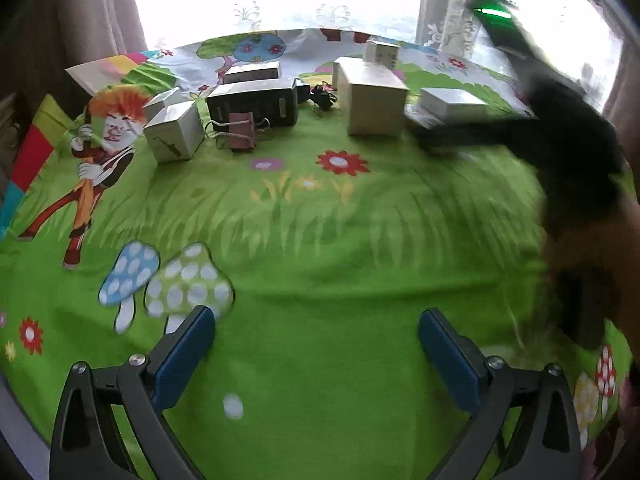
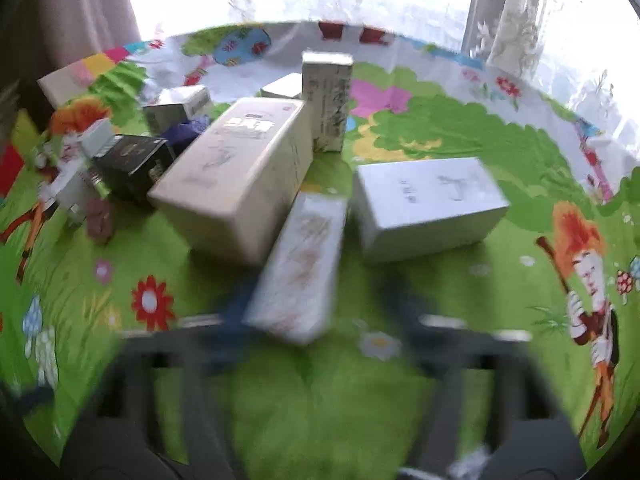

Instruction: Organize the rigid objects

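Boxes crowd the upper middle of both views. My right tongs (image 2: 316, 316), blurred, spread wide around the narrow white box (image 2: 298, 264) at center; I should square up and close slowly on its long sides. My left tongs (image 1: 316, 344) hang wide and empty, low in frame. A cartoon cloth (image 1: 320, 240) covers the table, with bright curtained windows behind.

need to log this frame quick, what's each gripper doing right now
Left gripper: open, holding nothing, above the green cloth.
Right gripper: fingers spread around the long white box; too blurred to tell whether it grips.
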A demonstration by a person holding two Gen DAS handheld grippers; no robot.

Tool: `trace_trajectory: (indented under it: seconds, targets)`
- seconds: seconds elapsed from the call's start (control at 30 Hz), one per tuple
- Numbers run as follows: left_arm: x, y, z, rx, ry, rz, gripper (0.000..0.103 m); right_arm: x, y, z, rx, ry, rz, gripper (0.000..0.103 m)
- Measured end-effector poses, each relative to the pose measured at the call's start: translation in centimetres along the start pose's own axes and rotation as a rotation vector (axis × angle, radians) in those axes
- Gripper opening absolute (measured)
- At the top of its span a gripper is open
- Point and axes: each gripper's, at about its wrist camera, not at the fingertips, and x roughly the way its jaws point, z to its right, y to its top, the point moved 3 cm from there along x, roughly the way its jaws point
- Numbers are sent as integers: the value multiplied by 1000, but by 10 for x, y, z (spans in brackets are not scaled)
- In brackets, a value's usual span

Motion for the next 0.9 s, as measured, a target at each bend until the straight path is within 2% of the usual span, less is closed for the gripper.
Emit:
trace_trajectory:
  seconds: [0.1, 0.2, 0.3, 0.47, 0.5, 0.53, 0.6, 0.67, 0.83, 0.9]
  targets:
    - [19, 27, 0, -24, 15, -24, 103, -22, -27, 18, -13, 56, 6, 35]
    - [44, 66, 14, -9, -13, -45, 103, -45, -59, 35, -25, 32, 24, 35]
    - [64, 103, 37, 28, -36, -32, 103, -63, -80, 50, -15, 27, 26, 35]
    - [95, 152, 62, 75, 111, -18, 103, -64, -82, 50, -27, 9, 24, 35]
    - [98, 155, 62, 58, 107, -11, 90, -64, -82, 49, -30, 6, 23, 35]
    - [96, 154, 59, 33, 62, 9, 53, -64, -82, 49, -28, 8, 23, 35]
    - [86, 145, 53, -15, -10, 22, 52, -64, -83, 51, -15, 24, 22, 36]
    - [65, 122, 53, -3, -65, 52, 52, -65, -84, 54, -3, 41, 23, 36]
    - [17, 43, 44, 63, -99, 39, 52, -65, -83, 53, 3, 47, 23, 36]
    - [6, 28, 40, 96, -96, 45, 53, -65, -84, 51, -8, 35, 21, 36]
